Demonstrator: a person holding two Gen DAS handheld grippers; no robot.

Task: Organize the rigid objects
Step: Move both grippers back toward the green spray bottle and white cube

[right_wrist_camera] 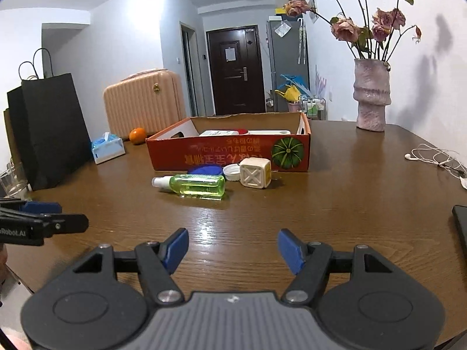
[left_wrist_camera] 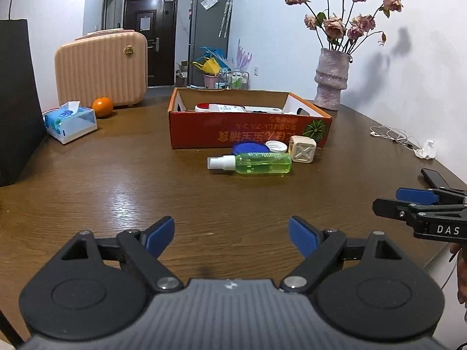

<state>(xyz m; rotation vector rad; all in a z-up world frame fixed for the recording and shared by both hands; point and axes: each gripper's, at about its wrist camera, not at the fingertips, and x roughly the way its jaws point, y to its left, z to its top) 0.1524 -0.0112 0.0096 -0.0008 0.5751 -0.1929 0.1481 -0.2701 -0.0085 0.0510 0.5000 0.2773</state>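
Observation:
A green spray bottle (left_wrist_camera: 256,163) (right_wrist_camera: 198,186) lies on its side on the wooden table, in front of a red cardboard box (left_wrist_camera: 248,134) (right_wrist_camera: 230,154). A cream cube (left_wrist_camera: 302,148) (right_wrist_camera: 255,172), a white cap (left_wrist_camera: 275,145) (right_wrist_camera: 232,172) and a blue lid (left_wrist_camera: 249,148) (right_wrist_camera: 204,170) sit between bottle and box. White items lie inside the box. My left gripper (left_wrist_camera: 230,237) is open and empty, well short of the bottle. My right gripper (right_wrist_camera: 232,250) is open and empty too; it also shows at the right edge of the left wrist view (left_wrist_camera: 408,201).
A pink vase of dried roses (left_wrist_camera: 331,83) (right_wrist_camera: 372,96) stands at the back right. White earphones (left_wrist_camera: 391,135) (right_wrist_camera: 435,157) and a black phone (left_wrist_camera: 435,178) lie at the right. A tissue box (left_wrist_camera: 70,121), an orange (left_wrist_camera: 102,107), a pink case (left_wrist_camera: 102,70) and a black bag (right_wrist_camera: 49,128) stand left.

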